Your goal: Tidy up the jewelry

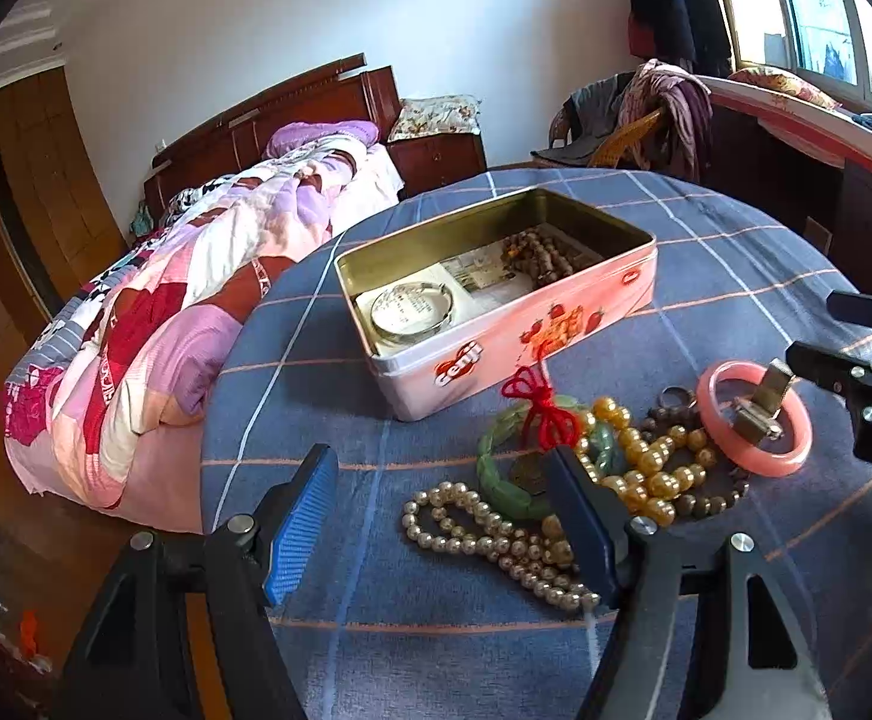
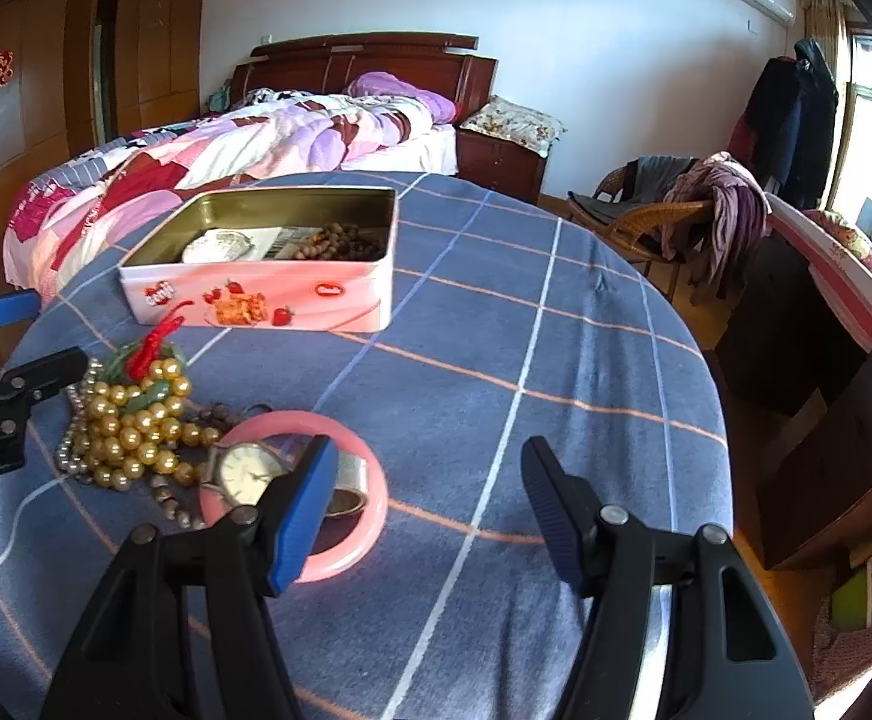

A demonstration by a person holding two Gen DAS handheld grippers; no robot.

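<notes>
Pink tin (image 1: 514, 324) stands open toward the far edge of the round table (image 2: 556, 360), which wears a blue checked cloth; inside it we see a silver bangle (image 1: 412, 312), a coil of brown wooden beads (image 1: 535, 255) and some papers, so we judge that part of the sorting is done. More is left than stowed: on the near side of the table lies a heap, touching or overlapping: a pearl necklace (image 1: 484, 534), a green jade bracelet (image 1: 499, 468) with a red knotted cord (image 1: 541, 405), golden beads (image 1: 646, 456), dark beads, a pink bangle (image 2: 340, 480) and a wristwatch (image 2: 250, 471) lying across it. Our left gripper (image 1: 445, 516) hangs over the pearls with jaws apart, gripping nothing; our right gripper (image 2: 430, 510) also stands open and empty, its left finger just above the pink bangle, the other over bare cloth; we judge the bangle or the watch the likeliest next pick.
</notes>
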